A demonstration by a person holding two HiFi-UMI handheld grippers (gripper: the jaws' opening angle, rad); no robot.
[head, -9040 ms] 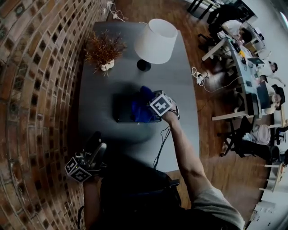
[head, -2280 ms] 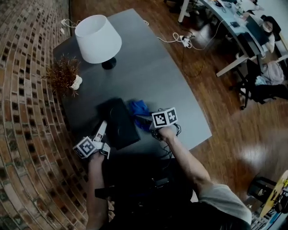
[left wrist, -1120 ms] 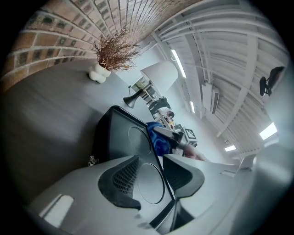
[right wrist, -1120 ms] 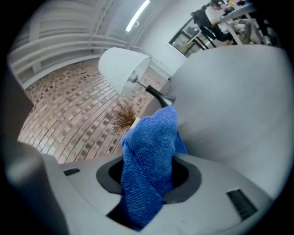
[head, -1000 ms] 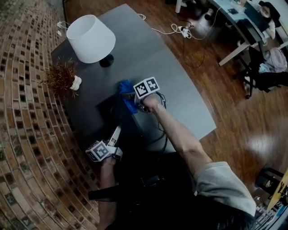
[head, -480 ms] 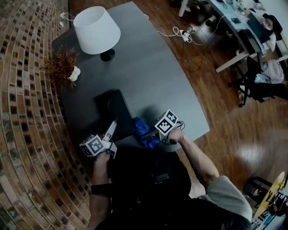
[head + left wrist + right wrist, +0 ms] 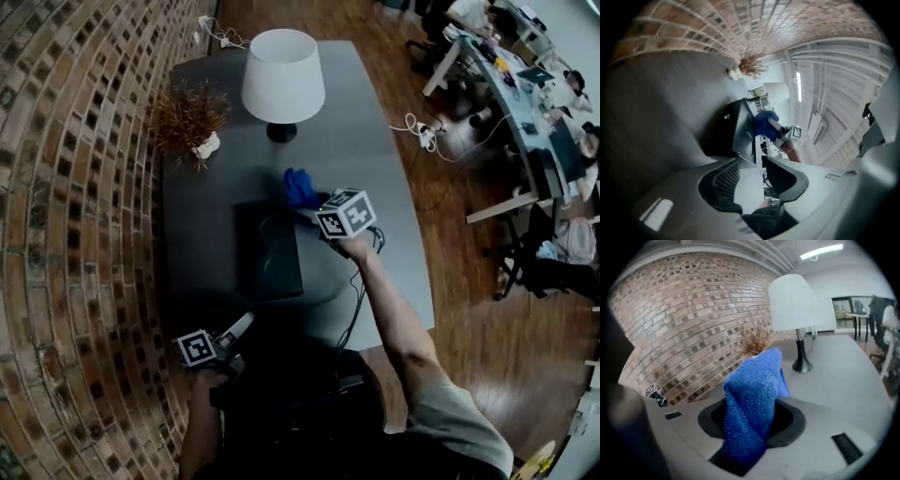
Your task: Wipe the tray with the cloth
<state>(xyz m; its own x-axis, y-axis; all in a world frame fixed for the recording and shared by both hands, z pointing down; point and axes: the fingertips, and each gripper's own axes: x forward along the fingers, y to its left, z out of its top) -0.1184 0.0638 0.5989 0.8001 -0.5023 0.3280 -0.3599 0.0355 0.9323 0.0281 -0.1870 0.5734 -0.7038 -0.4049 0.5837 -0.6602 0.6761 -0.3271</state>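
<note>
The right gripper (image 7: 752, 425) is clenched on the blue cloth (image 7: 754, 380). A thick fold of it fills the gap between the jaws and stands up out of them, blocking part of the dried plant (image 7: 752, 341) by the brick wall (image 7: 679, 319). In the head view this gripper (image 7: 317, 204) reaches out over the grey table (image 7: 375, 159). The cloth (image 7: 300, 187) bunches at its tip, just past the far right corner of the black tray (image 7: 267, 248). Whether the cloth touches the tray there cannot be told.

The left gripper (image 7: 752, 180) has its jaws partly apart with nothing clamped, and only pale table surface shows in the gap. It sits low at the near edge of the table (image 7: 234, 330), short of the tray's near end and clear of it. From its own view the tray (image 7: 736, 131) lies straight ahead, with the cloth (image 7: 765, 124) at its far end. Beyond stand the white lamp (image 7: 283, 75) and the plant (image 7: 190, 117).
</note>
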